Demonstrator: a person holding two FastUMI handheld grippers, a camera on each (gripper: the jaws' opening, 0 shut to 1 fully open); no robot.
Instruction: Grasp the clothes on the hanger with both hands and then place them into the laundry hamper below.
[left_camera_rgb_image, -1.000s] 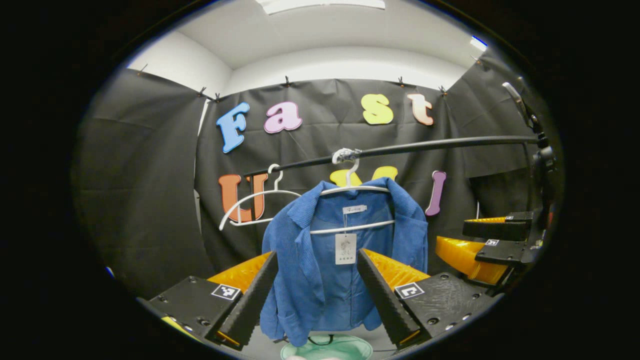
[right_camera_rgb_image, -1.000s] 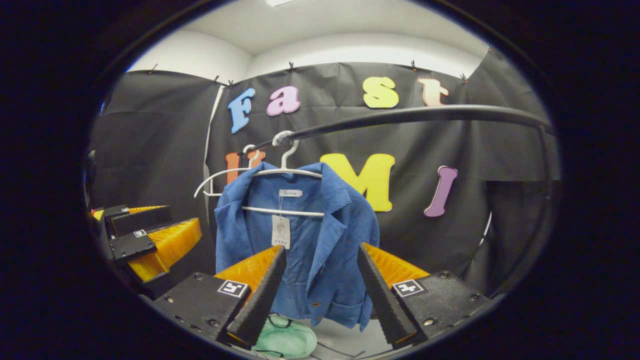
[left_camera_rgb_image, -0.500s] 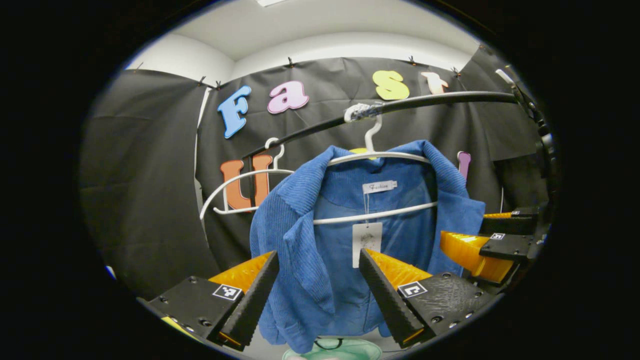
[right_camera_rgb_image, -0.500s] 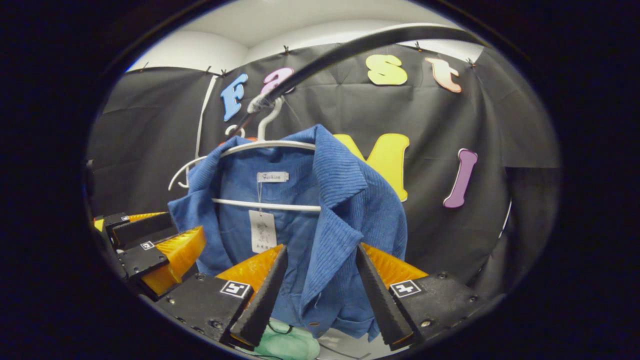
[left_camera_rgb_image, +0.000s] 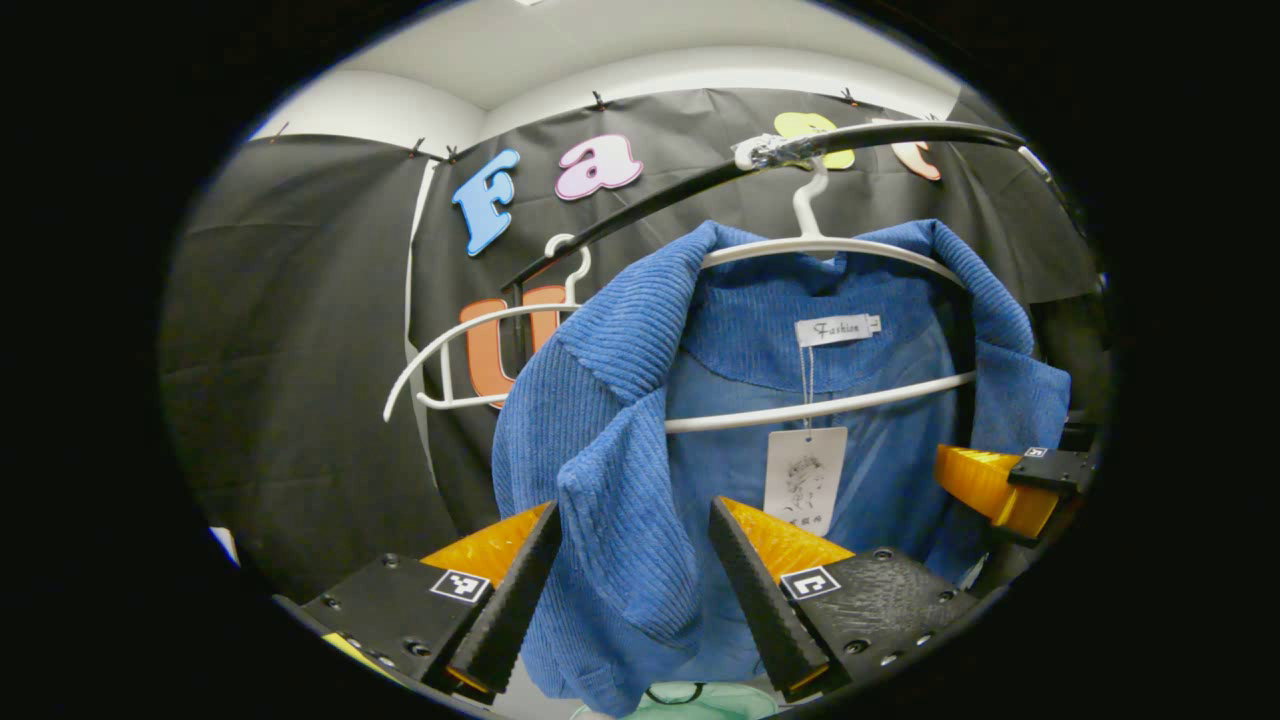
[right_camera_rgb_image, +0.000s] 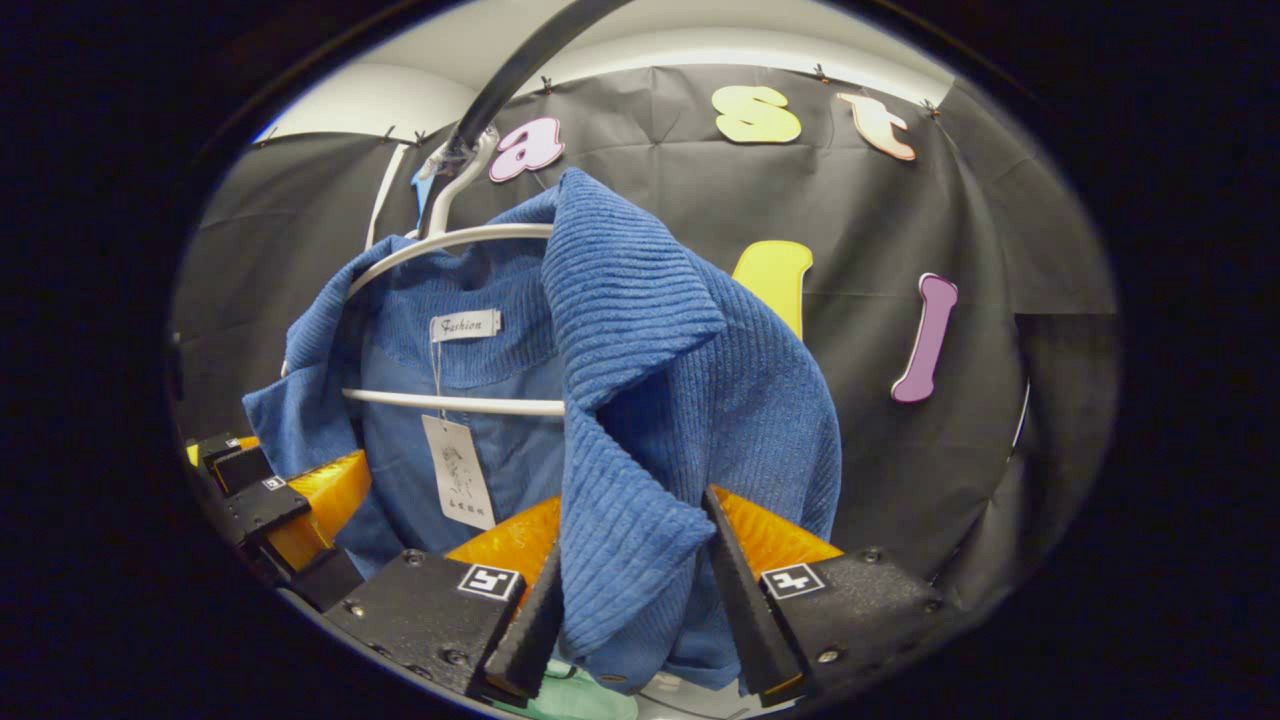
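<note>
1. My left tool (left_camera_rgb_image: 625, 590) has its jaws spread, with the jacket's front panel hanging between its fingers; I see no squeeze on the cloth yet.
2. My right tool (right_camera_rgb_image: 630, 600) is likewise spread, straddling the jacket's other lapel. The fabric fills the gap and may brush the fingers, but I judge it not clamped.
3. In the left gripper view, the right tool sits at the jacket's far edge, and in the right gripper view the left tool shows at the opposite edge, so the two flank the garment.
4. The blue jacket (left_camera_rgb_image: 620, 420) hangs on a white hanger (left_camera_rgb_image: 830, 245), whose hook is over the black rail (left_camera_rgb_image: 880, 135). A paper tag (left_camera_rgb_image: 805, 480) dangles inside the collar.
5. A second, bare white hanger (left_camera_rgb_image: 460, 340) hangs further along the rail, beside the jacket.
6. Below the jacket's hem I catch a sliver of pale green (right_camera_rgb_image: 575, 700), which I take to be the laundry hamper.
7. Progress, as I read it: the approach is done and both tools are lined up on the lapels. Left to do: close both tools on the cloth, slip the jacket off the hanger, lower it and release it into the hamper.
</note>
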